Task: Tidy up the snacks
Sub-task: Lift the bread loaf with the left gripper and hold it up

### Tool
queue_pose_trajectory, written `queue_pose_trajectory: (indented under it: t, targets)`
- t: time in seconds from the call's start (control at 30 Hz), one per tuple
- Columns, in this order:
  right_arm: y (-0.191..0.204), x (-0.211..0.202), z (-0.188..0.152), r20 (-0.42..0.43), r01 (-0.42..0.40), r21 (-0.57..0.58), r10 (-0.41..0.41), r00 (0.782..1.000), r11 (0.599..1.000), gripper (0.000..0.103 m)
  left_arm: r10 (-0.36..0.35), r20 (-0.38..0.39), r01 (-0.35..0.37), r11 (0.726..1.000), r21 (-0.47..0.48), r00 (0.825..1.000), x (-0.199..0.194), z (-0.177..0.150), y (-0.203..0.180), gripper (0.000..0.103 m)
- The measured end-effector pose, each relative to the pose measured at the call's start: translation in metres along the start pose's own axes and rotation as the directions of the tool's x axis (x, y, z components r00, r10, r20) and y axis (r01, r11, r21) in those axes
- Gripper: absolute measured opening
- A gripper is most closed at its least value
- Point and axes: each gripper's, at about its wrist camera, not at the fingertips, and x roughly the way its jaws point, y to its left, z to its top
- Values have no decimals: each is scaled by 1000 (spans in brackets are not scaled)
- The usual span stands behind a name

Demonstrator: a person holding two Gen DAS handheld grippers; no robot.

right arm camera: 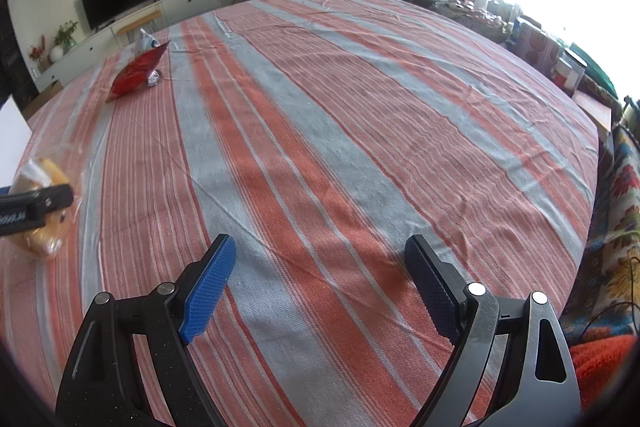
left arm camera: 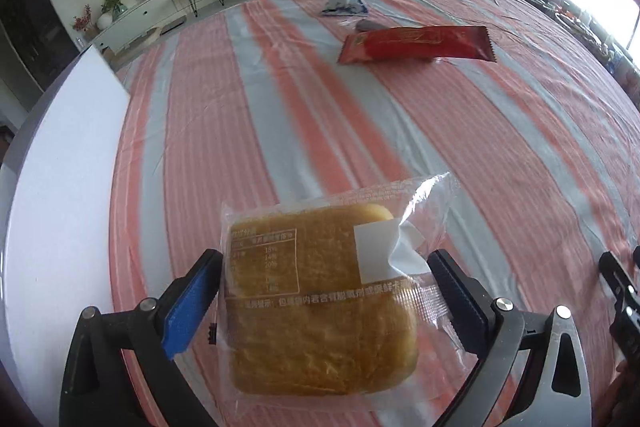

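A clear-wrapped golden cake lies between the fingers of my left gripper. The jaws stand wide, one on each side of the packet, touching or nearly touching its wrapper edges. The cake also shows at the left edge of the right wrist view, with the left gripper's finger across it. A red snack packet lies farther off on the striped cloth, also in the right wrist view. A small blue-white triangular packet stands beyond it. My right gripper is open and empty above the cloth.
A white box or board stands at the table's left side. A small grey item lies behind the red packet. The striped cloth covers the table. Cluttered shelves and boxes line the right edge.
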Motion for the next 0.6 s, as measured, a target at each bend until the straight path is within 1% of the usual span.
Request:
queue_pose_trajectory:
  t: [0.07, 0.1, 0.13, 0.17, 0.23, 0.27, 0.6]
  targets:
    - [0, 0, 0, 0, 0, 0, 0, 1000, 1000, 89, -42, -7, 42, 997, -67, 999, 5, -12, 16, 103]
    - [0, 0, 0, 0, -1, -1, 1, 1000, 1000, 89, -61, 21, 63, 993, -98, 998, 5, -17, 22, 103]
    - [0, 0, 0, 0, -1, -1, 1, 1000, 1000, 89, -44, 35, 47, 994, -98, 998, 6, -21, 21, 103]
    - [0, 0, 0, 0, -1, -2, 1, 1000, 1000, 89, -33, 67, 39, 995, -89, 997, 5, -24, 19, 103]
    - [0, 0, 0, 2, -1, -4, 1, 1000, 1000, 89, -21, 107, 32, 994, -105, 994, 5, -27, 19, 103]
    - [0, 0, 0, 2, -1, -4, 1, 1000, 1000, 89, -18, 114, 30, 994, -108, 993, 5, -28, 19, 103]
    - [0, 0, 0, 3, 0, -3, 0, 1000, 1000, 89, -18, 118, 31, 993, -110, 993, 5, -27, 19, 103]
